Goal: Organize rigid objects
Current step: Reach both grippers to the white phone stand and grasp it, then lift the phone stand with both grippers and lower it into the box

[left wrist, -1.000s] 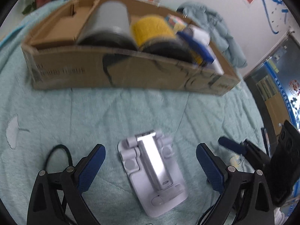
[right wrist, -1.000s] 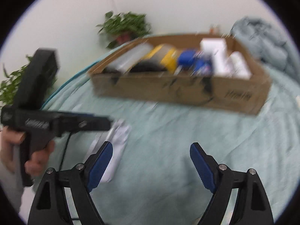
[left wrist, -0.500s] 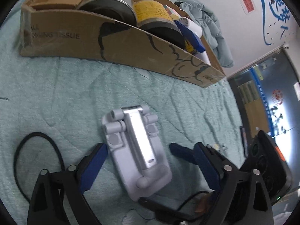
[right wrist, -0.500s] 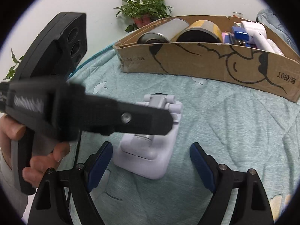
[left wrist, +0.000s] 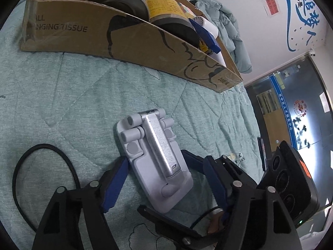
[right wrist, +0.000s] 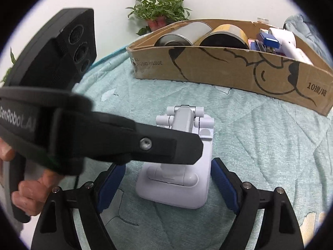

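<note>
So both our grippers are pitched down at the teal quilt (left wrist: 87, 95), coming at the folded white phone stand (left wrist: 155, 162) from its near end. Using the stand as the anchor for everything here.

Left gripper (left wrist: 164, 184): jaws are closing, with the stand's base end sitting between the blue pads. The left pad is right up against the stand's left edge; the right one is just beside the other edge, and we can't tell for sure whether it's actually pressing yet. In the right wrist view one black finger of that left gripper crosses over the stand's middle, and a hand (right wrist: 31, 189) wraps the handle way off to the stand's left.

Right gripper (right wrist: 168, 184): jaws spread wide, one on either side of the stand's near end, with a clear gap on the right side, so nothing is gripped there.

The stand itself lies flat on the quilt, silver arm folded down along its middle, hinge knuckles at the far end. A black cable (left wrist: 41, 166) loops on the quilt to the stand's left.

Beyond the stand, well apart from it, sits the long cardboard box (right wrist: 229, 70) holding a silver can, a yellow-labelled can and some blue and white items. Past that box there's a potted plant (right wrist: 158, 12) against the wall.
</note>
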`<state>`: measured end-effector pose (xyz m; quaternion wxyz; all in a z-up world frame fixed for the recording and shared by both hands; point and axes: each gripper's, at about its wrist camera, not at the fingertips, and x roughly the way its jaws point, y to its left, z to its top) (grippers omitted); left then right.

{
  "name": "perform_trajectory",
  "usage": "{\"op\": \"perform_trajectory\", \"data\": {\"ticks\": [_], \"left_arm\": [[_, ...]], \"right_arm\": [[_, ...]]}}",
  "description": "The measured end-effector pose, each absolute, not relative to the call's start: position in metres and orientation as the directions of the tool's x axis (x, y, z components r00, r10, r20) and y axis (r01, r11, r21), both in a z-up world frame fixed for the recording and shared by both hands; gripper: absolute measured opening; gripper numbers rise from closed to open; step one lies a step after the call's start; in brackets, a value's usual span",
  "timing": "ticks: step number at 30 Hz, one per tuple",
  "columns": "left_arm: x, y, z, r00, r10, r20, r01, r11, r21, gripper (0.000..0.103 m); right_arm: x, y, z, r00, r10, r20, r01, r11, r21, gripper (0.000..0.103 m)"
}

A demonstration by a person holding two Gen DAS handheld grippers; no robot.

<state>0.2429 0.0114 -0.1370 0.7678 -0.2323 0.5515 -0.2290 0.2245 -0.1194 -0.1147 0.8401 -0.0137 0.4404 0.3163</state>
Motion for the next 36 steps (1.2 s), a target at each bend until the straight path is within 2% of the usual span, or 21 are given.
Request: {"op": "perform_trajectory", "data": {"ticks": [4, 11, 14, 17, 18, 23, 29, 36], "left_arm": [[0.241, 0.017, -0.135, 0.284, -0.595, -0.751, 0.086, 0.796, -0.599, 0.062], [0.239, 0.011, -0.123, 0.272, -0.578, -0.769, 0.096, 0.812, -0.576, 0.059], [0.237, 0.003, -0.116, 0.261, -0.570, -0.779, 0.105, 0.819, -0.564, 0.048], [0.236, -0.011, -0.109, 0.244, -0.573, -0.782, 0.127, 0.818, -0.560, 0.030], [0.236, -0.015, -0.108, 0.241, -0.570, -0.785, 0.137, 0.821, -0.554, 0.028], [0.237, -0.044, -0.099, 0.220, -0.583, -0.782, 0.203, 0.812, -0.547, 0.027], [0.243, -0.080, -0.067, 0.256, -0.621, -0.741, 0.325, 0.777, -0.539, 0.027], [0.257, -0.090, -0.033, 0.308, -0.666, -0.679, 0.397, 0.739, -0.545, 0.027]], "right_arm": [[0.226, -0.109, -0.114, 0.464, 0.436, -0.771, -0.497, 0.849, 0.181, 0.069], [0.241, -0.117, -0.109, 0.466, 0.449, -0.762, -0.424, 0.870, 0.253, 0.066], [0.246, -0.129, -0.107, 0.430, 0.496, -0.754, -0.366, 0.860, 0.357, 0.066], [0.248, -0.148, -0.108, 0.394, 0.571, -0.720, -0.287, 0.821, 0.494, 0.066], [0.245, -0.153, -0.109, 0.393, 0.581, -0.713, -0.272, 0.814, 0.513, 0.066], [0.224, -0.167, -0.099, 0.441, 0.541, -0.716, -0.223, 0.839, 0.497, 0.066], [0.210, -0.205, -0.083, 0.541, 0.484, -0.688, -0.195, 0.868, 0.457, 0.066], [0.221, -0.225, -0.051, 0.635, 0.422, -0.647, -0.205, 0.899, 0.386, 0.066]]}}
